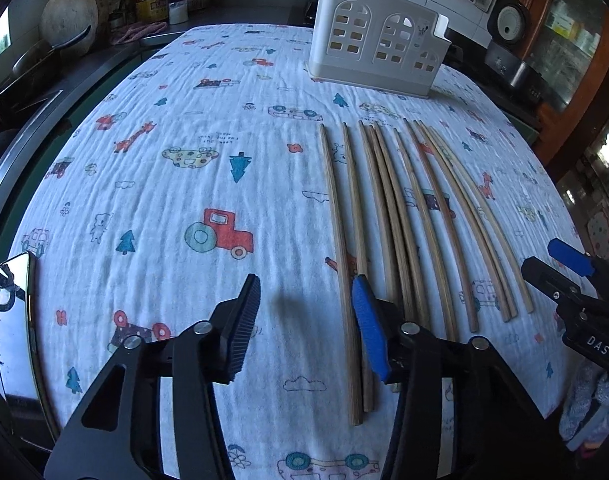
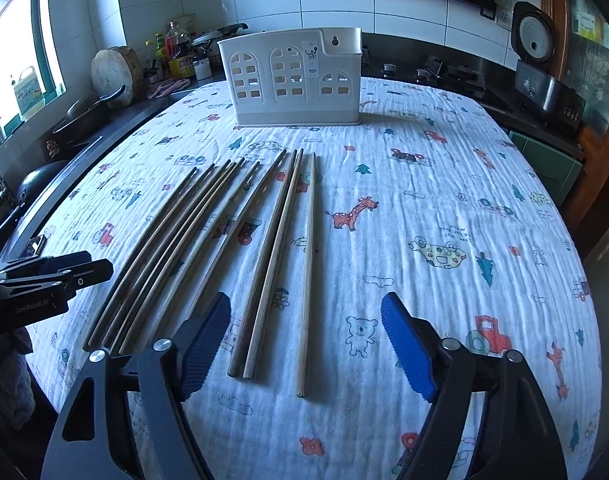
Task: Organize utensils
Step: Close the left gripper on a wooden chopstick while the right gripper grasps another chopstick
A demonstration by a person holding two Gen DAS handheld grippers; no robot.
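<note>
Three chopsticks point(image 2: 282, 264) between the parted fingers of the right gripper point(image 2: 304, 344).

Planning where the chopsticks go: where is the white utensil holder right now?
The white utensil holder stands upright at the table's far end, beyond the tips of the chopsticks, centred in the right wrist view, with the stove behind it.

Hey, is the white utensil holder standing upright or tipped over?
Upright. The utensil holder rests flat on its base on the tablecloth, beyond the chopsticks.
</note>
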